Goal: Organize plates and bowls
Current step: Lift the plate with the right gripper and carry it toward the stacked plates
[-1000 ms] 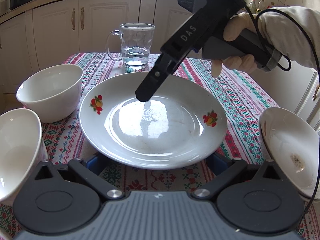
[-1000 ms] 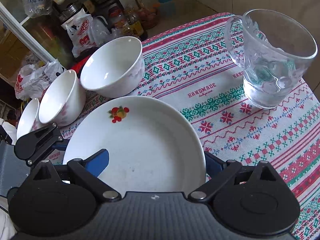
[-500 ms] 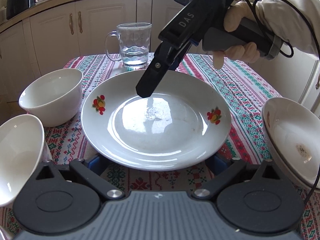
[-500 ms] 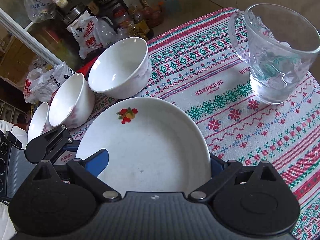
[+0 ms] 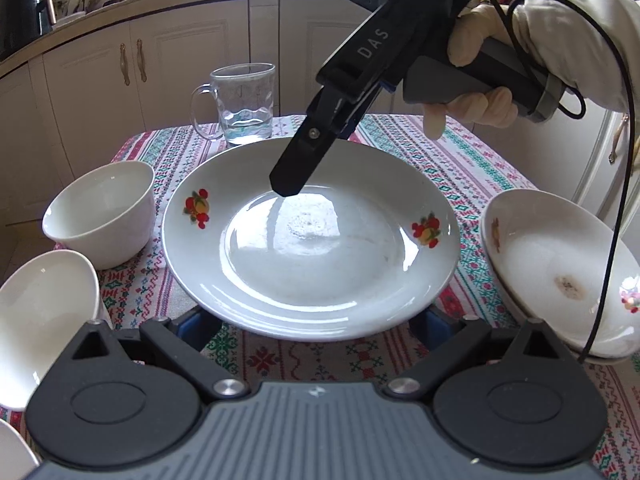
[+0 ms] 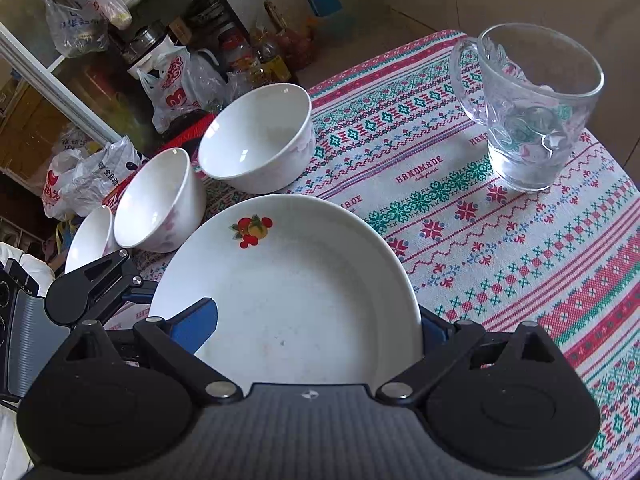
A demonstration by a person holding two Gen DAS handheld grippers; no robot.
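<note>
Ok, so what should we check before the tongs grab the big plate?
1. Right tongs above the white fruit-print plate: ok.
2. Right tongs open wide enough: ok.
3. Left tongs open at the plate's near rim: ok.
4. Plate lying flat on the patterned tablecloth: cannot tell.
5. Clear glass mug apart from the plate: ok.
6. Other white plate clean for stacking: not ok, brown spot.
</note>
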